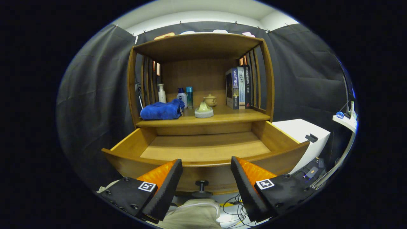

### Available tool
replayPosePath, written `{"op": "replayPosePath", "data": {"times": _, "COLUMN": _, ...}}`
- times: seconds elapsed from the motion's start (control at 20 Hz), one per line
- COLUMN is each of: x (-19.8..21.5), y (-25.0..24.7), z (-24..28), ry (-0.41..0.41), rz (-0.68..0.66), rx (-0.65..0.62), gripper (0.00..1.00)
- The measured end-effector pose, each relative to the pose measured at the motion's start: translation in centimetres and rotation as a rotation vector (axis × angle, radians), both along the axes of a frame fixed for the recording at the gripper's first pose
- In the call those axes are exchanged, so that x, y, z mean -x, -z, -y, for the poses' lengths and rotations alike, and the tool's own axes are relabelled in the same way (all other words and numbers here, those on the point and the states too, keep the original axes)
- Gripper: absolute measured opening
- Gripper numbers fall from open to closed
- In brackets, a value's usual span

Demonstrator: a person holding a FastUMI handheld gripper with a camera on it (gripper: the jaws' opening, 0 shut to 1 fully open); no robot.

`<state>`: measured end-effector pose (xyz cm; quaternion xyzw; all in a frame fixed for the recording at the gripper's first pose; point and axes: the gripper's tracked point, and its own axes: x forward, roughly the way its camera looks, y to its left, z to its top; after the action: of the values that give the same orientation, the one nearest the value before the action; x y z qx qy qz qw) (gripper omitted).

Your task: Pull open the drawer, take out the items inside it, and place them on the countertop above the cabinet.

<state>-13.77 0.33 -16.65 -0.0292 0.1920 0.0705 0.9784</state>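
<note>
Gripper (206, 173) level, facing the cabinet, fingers spread wide and empty, knob (202, 187) between them just ahead. Drawer (205, 149) pulled fully out, floor bare as far as visible. Beyond, on the countertop (222, 118): blue towel (162, 110) at left front edge, pale ornament (203, 110) mid-front, bottles (186, 97) behind, books (238, 87) at right. Likely final step; next, perhaps only withdrawing, nothing left to lift.

Beyond the parted fingers of the gripper (206, 178), the drawer (203, 149) is pulled out, and on the countertop (222, 119) behind it a towel (162, 110) is laid left of books (238, 88).
</note>
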Motion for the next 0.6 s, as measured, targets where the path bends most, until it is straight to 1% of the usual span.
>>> {"op": "replayPosePath", "data": {"times": 0.15, "x": -0.3, "y": 1.9, "z": 0.3, "ry": 0.010, "rz": -0.032, "rx": 0.050, "gripper": 0.98}}
{"op": "replayPosePath", "data": {"times": 0.2, "x": 0.2, "y": 2.6, "z": 0.6, "ry": 0.010, "rz": -0.030, "rx": 0.077, "gripper": 0.98}}
{"op": "replayPosePath", "data": {"times": 0.3, "x": 0.0, "y": 2.8, "z": 0.8, "ry": 0.010, "rz": -0.032, "rx": 0.121, "gripper": 0.98}}
{"op": "replayPosePath", "data": {"times": 0.6, "x": -1.0, "y": 3.0, "z": 0.0, "ry": 0.001, "rz": -0.043, "rx": 0.122, "gripper": 0.98}}
